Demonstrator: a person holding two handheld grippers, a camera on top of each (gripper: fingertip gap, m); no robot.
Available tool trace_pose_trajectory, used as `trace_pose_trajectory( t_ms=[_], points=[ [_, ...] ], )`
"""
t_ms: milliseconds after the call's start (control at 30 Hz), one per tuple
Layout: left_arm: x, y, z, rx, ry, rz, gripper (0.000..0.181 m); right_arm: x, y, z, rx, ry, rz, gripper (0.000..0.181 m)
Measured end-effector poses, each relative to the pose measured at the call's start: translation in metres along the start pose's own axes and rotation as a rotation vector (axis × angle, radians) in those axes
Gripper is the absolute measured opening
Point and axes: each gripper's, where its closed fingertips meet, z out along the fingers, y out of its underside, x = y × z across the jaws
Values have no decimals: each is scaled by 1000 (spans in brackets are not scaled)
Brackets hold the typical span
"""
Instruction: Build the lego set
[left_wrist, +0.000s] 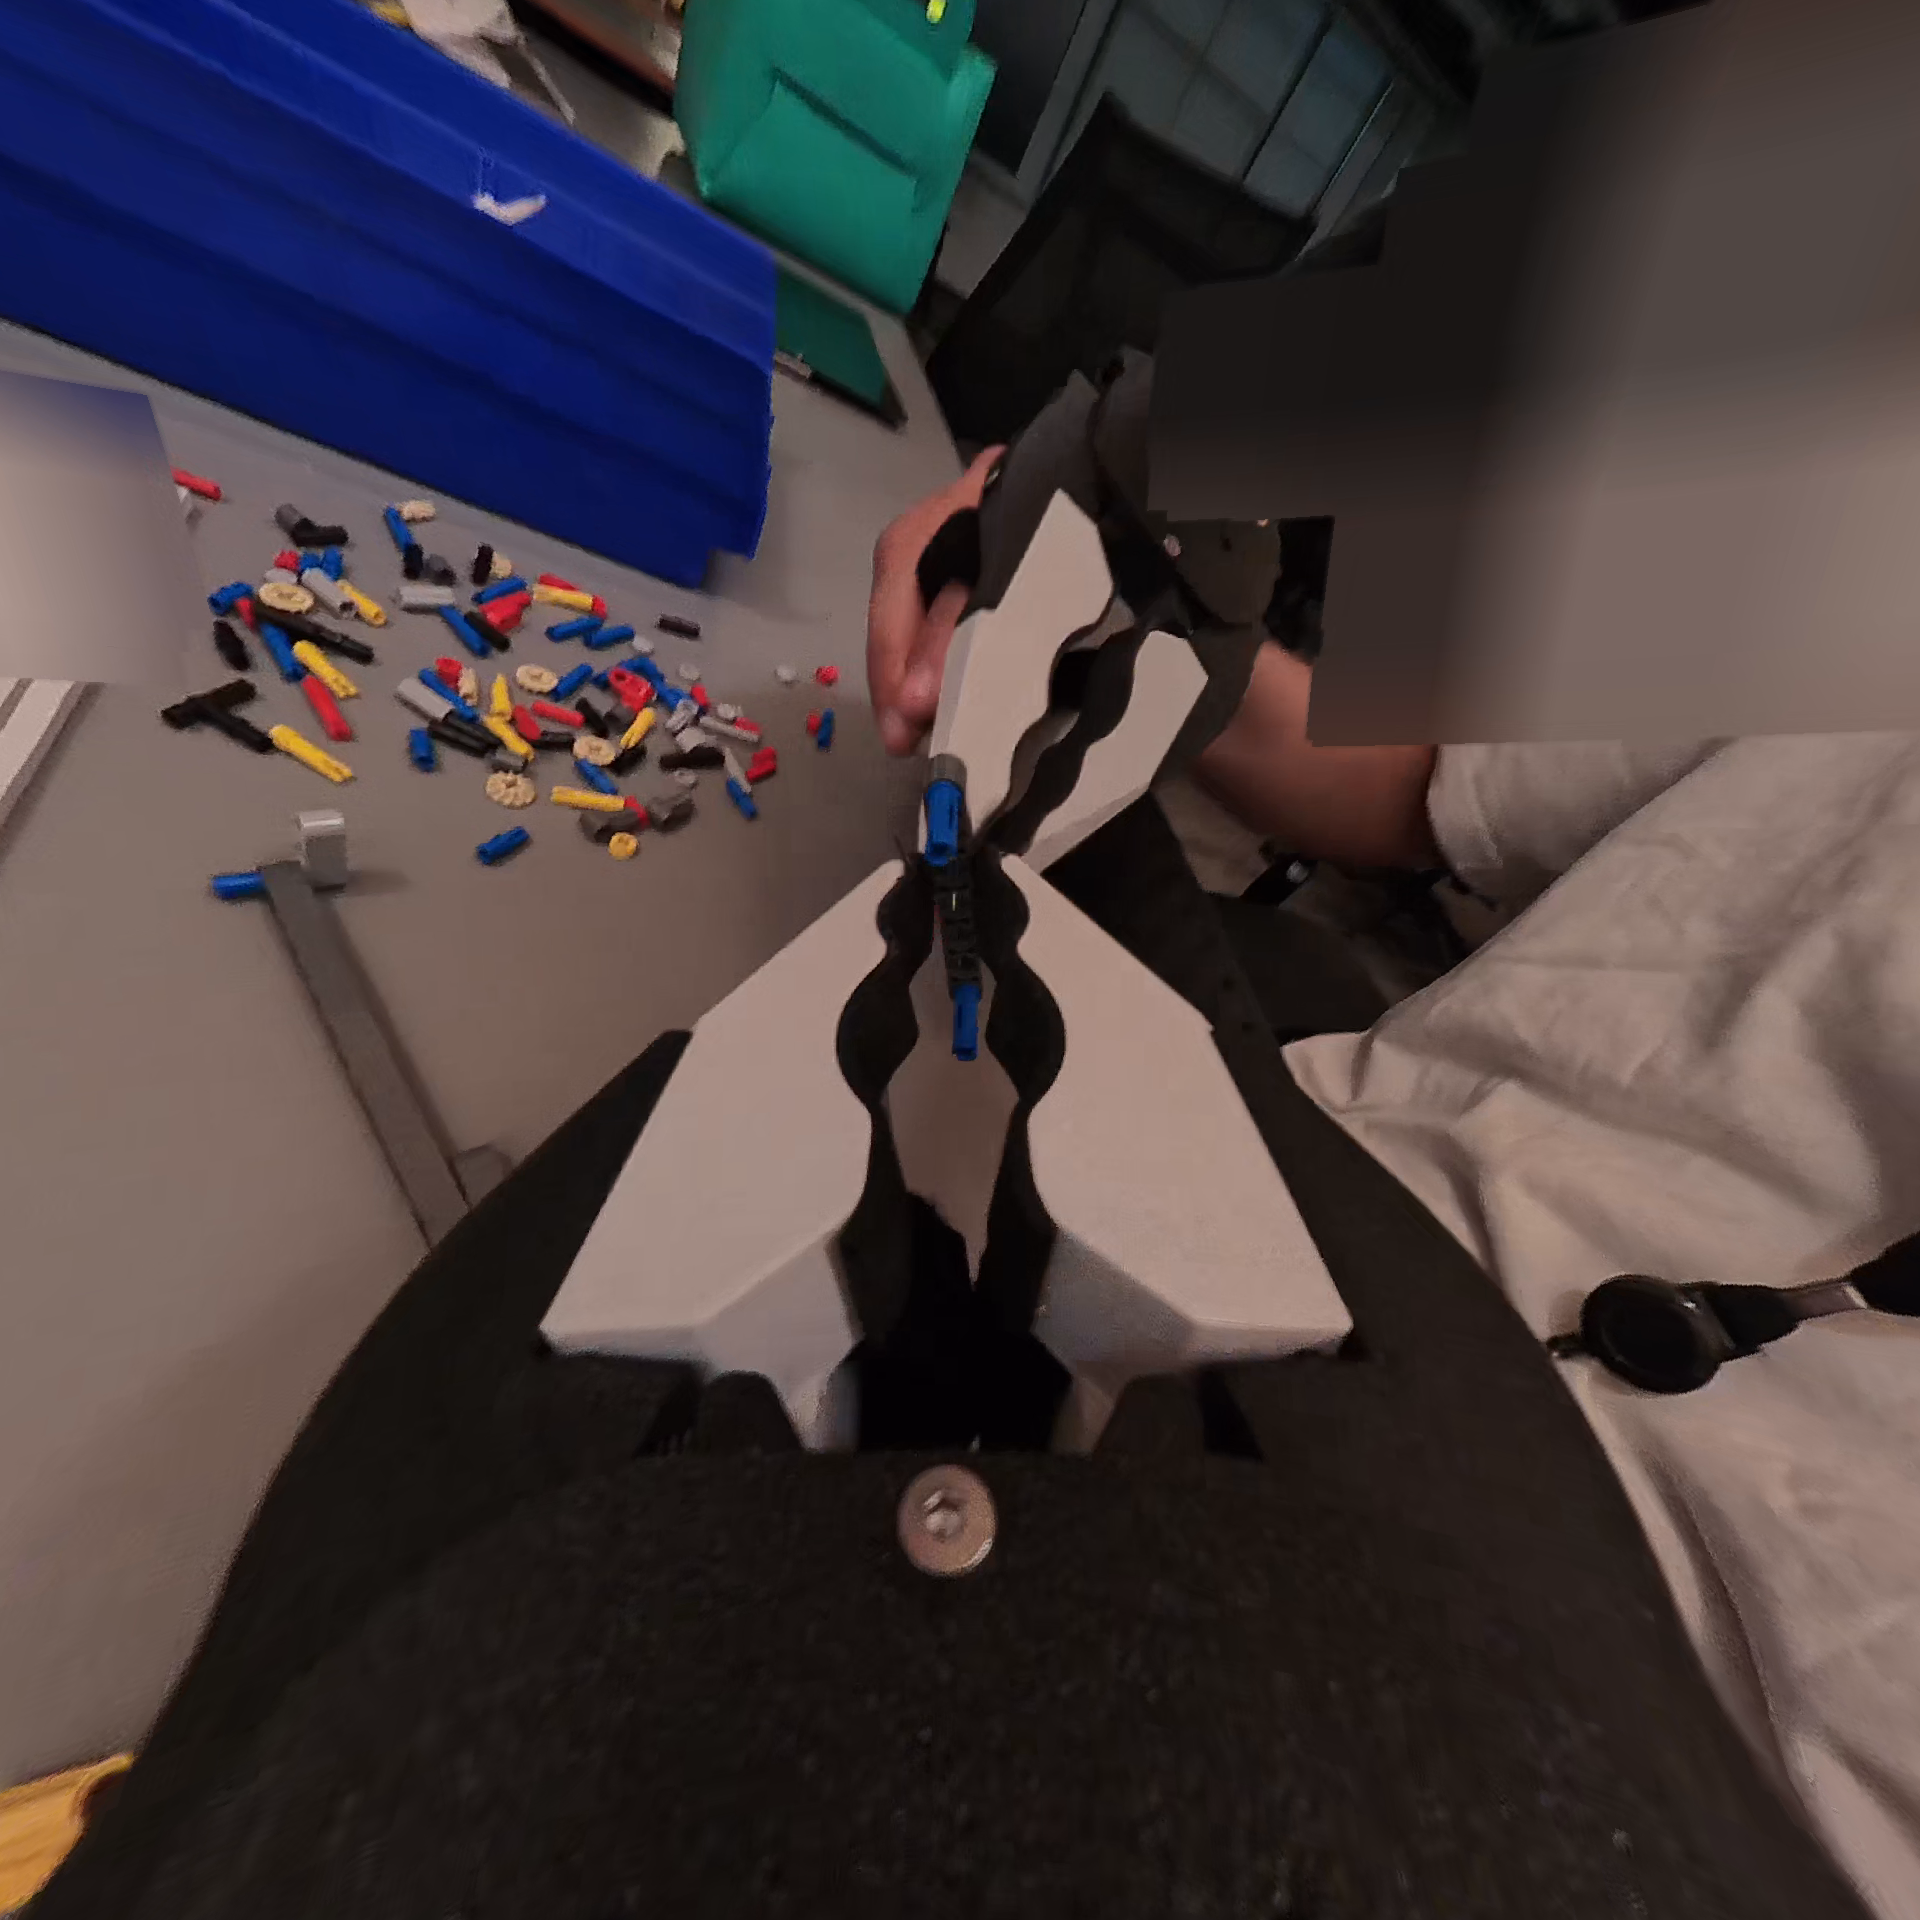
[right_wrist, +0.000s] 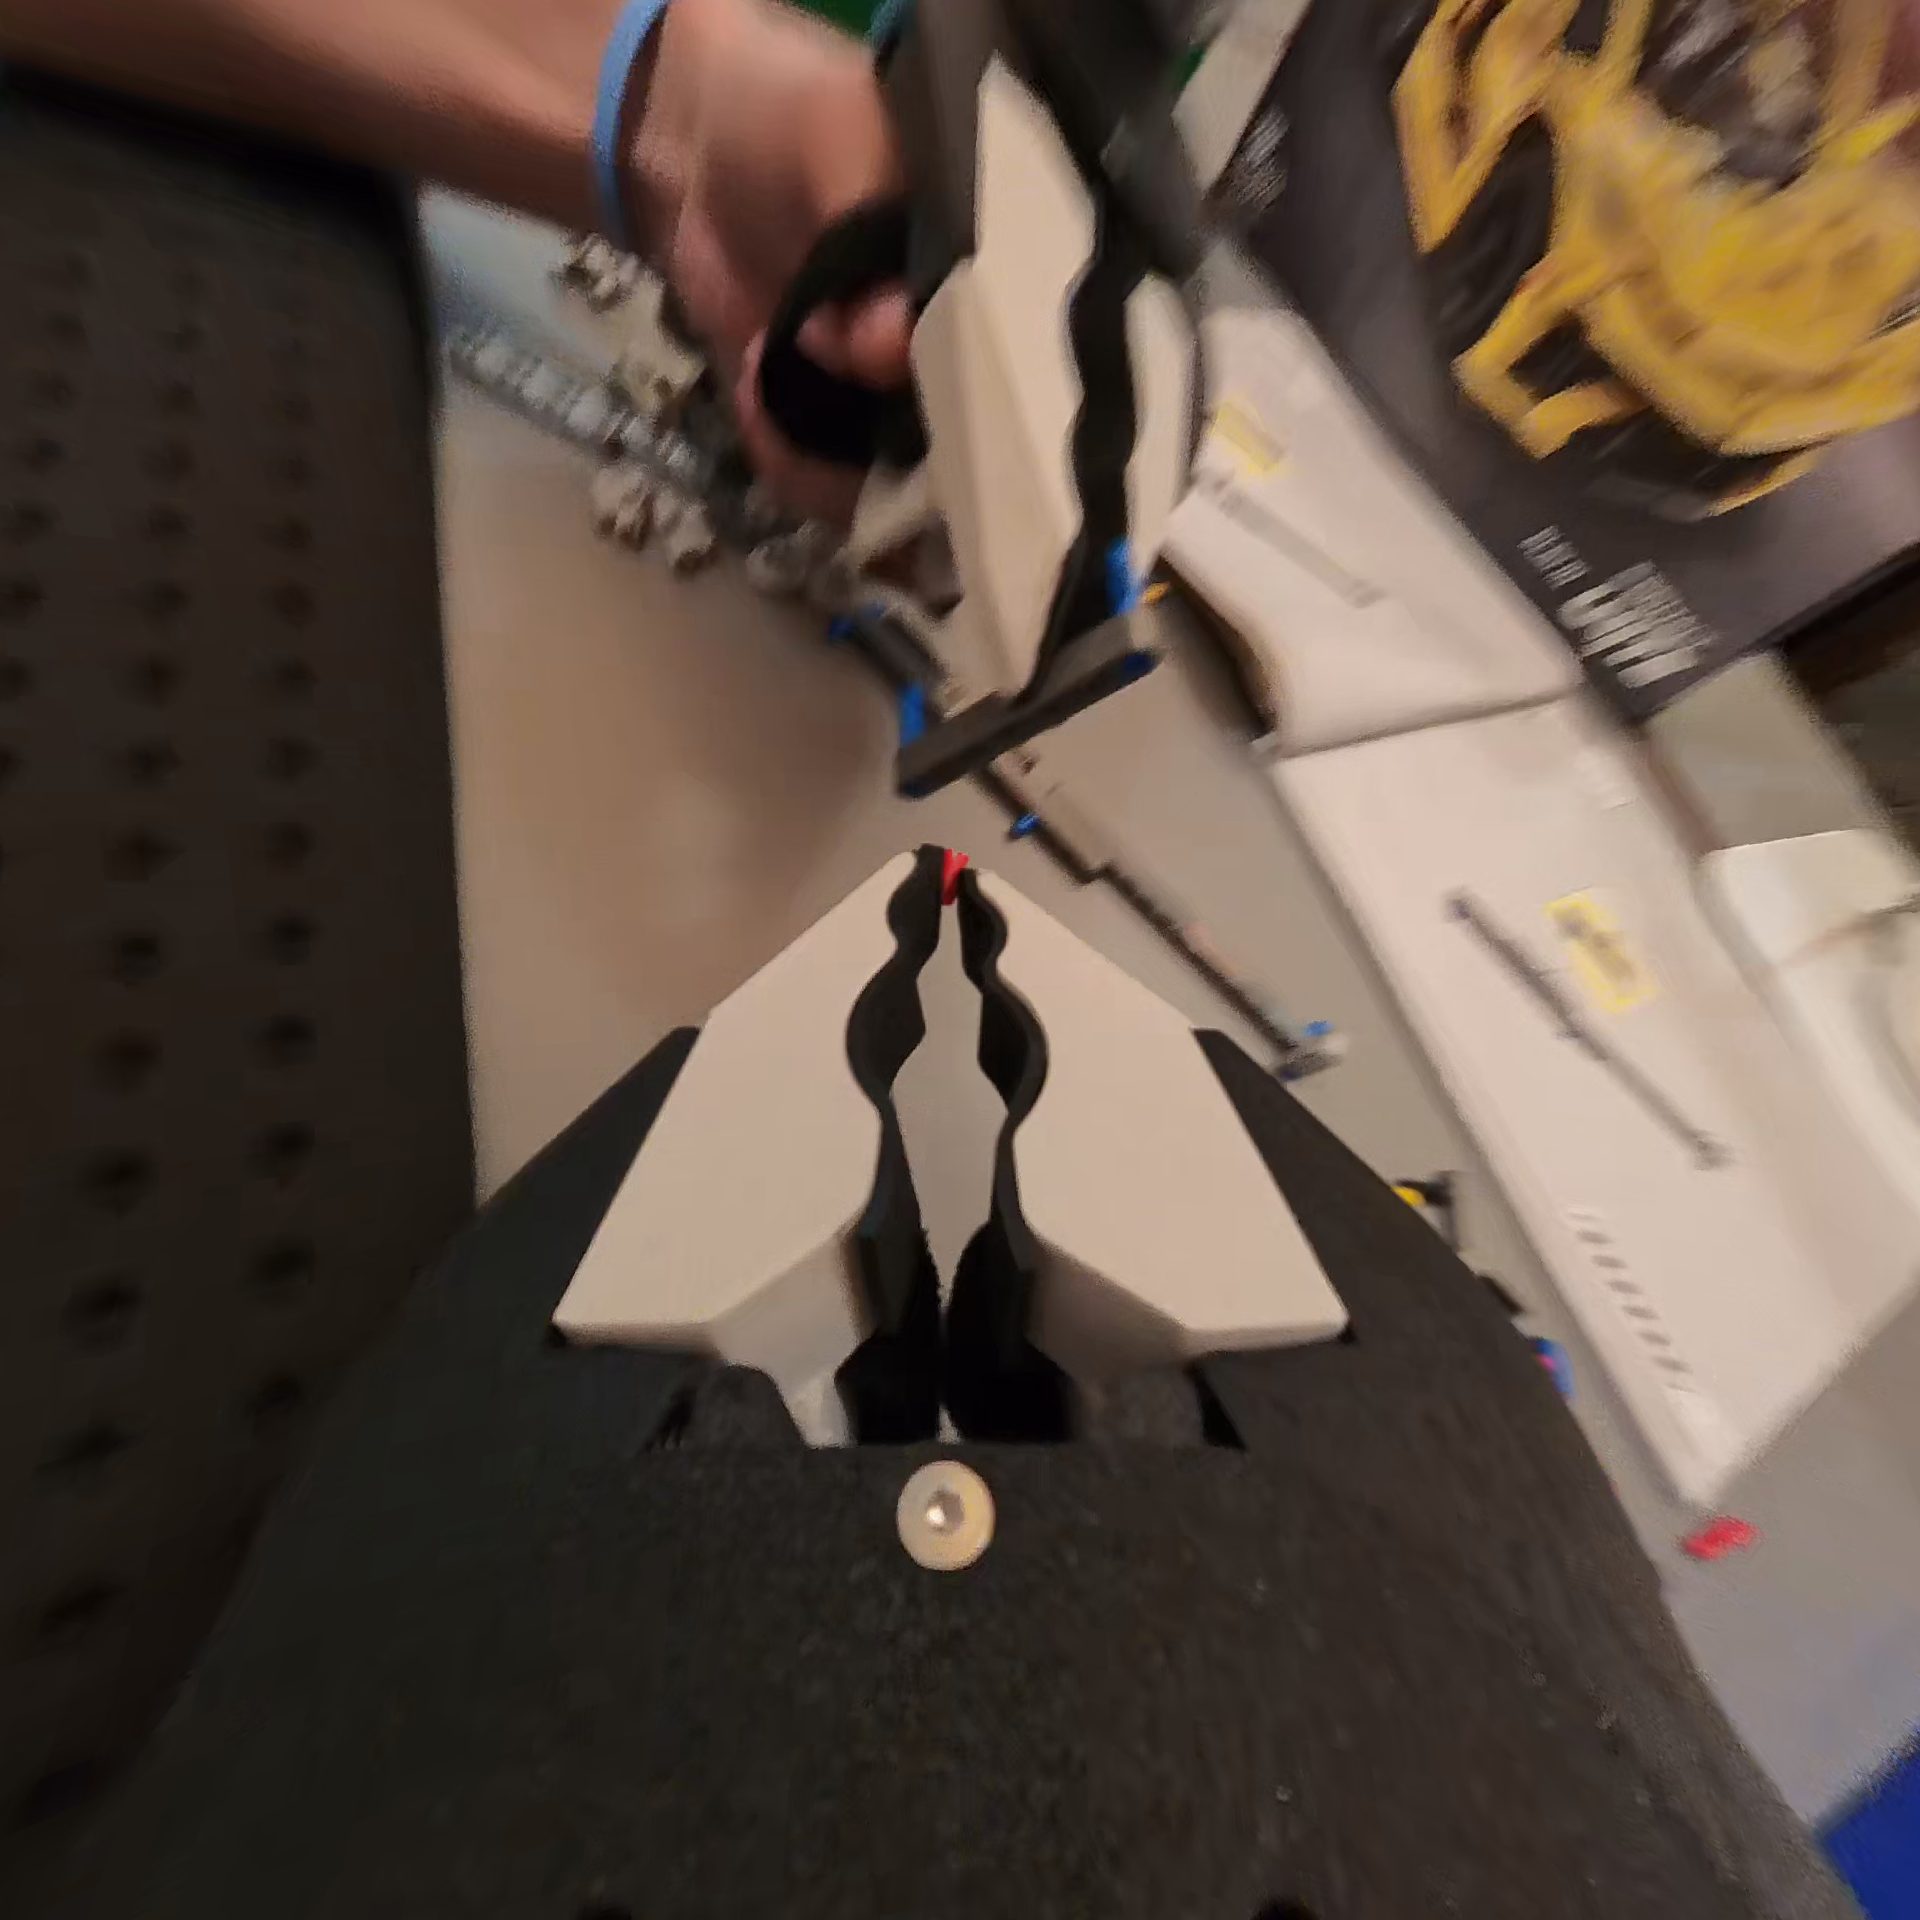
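Right tongs (right_wrist: 940, 868) pinching mostly hidden red piece (right_wrist: 950, 871), background blurred

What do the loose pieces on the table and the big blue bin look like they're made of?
The loose pieces look like hard, slightly glossy moulded plastic in solid colours. The blue bin looks like matte plastic too, with ridged walls; possibly corrugated sheet, hard to tell.

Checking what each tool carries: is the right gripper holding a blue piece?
No, the right gripper is shut on a small red piece at its tips.
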Motion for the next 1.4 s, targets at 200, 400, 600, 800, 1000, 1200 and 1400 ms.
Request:
trace_pose_trajectory(
  t_ms=[200, 400, 600, 800, 1000, 1200, 1400],
  points=[
    [15, -21, -10, 123, 77, 52, 6, 18, -39, -19, 23, 112, -7, 2],
    [28, -25, -9, 144, 94, 137, 6, 14, -48, -20, -48, 53, -30, 2],
    [28, -20, -4, 113, 82, 150, 6, 8, -47, -18, -101, -4, -80, 0],
    [-4, -23, -29, 94, -95, 172, 6, 13, -4, -13, -162, 29, 123, 0],
    [-46, -67, -112, 361, -268, 90, 6, 14, 5, 9, -25, 94, 369, 18],
    [-70, -78, -182, 399, -518, 125, 6, 15, -1, 36, -28, 63, 433, 42],
    [-67, -85, -207, 476, -555, 127, 6, 10, 16, 54, -118, 20, 471, 60]
  ],
)
